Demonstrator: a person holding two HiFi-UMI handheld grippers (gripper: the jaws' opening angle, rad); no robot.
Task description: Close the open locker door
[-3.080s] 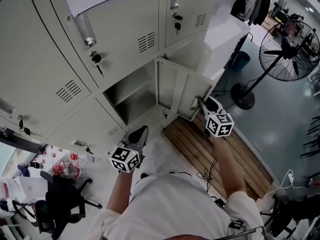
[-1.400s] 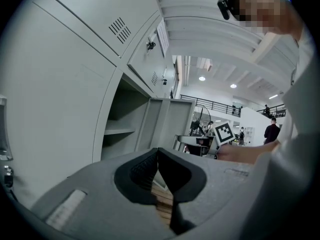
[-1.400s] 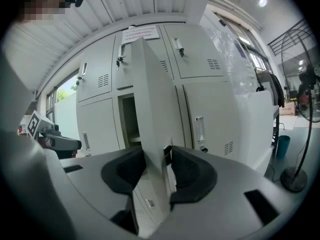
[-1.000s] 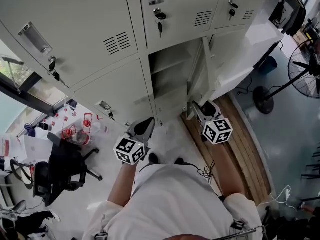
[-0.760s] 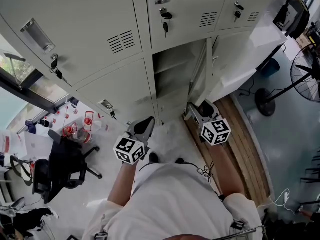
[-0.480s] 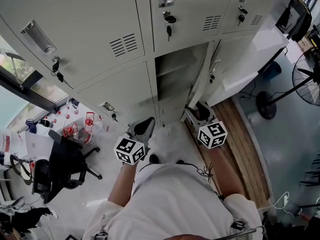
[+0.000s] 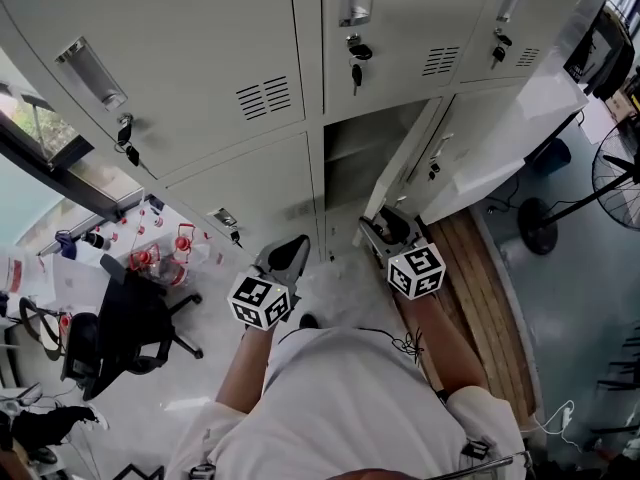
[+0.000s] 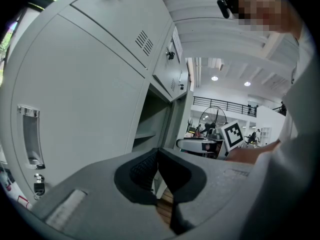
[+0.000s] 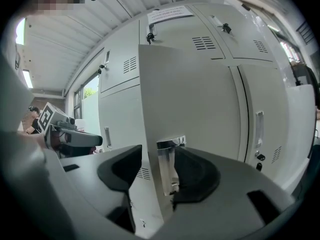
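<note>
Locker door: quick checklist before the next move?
1. Locker door closed: not ok. It stands ajar, and the compartment behind it shows.
2. Right claw at the door: ok. Its jaws have just been opening and stand wide, with the door handle between them, not clamped.
3. Handle touching a pad: cannot tell.
4. Left claw out of the way: ok. Jaws together, empty, left of the opening in the head view.
5. Nothing sticking out of the compartment: ok, in the part that shows.
</note>
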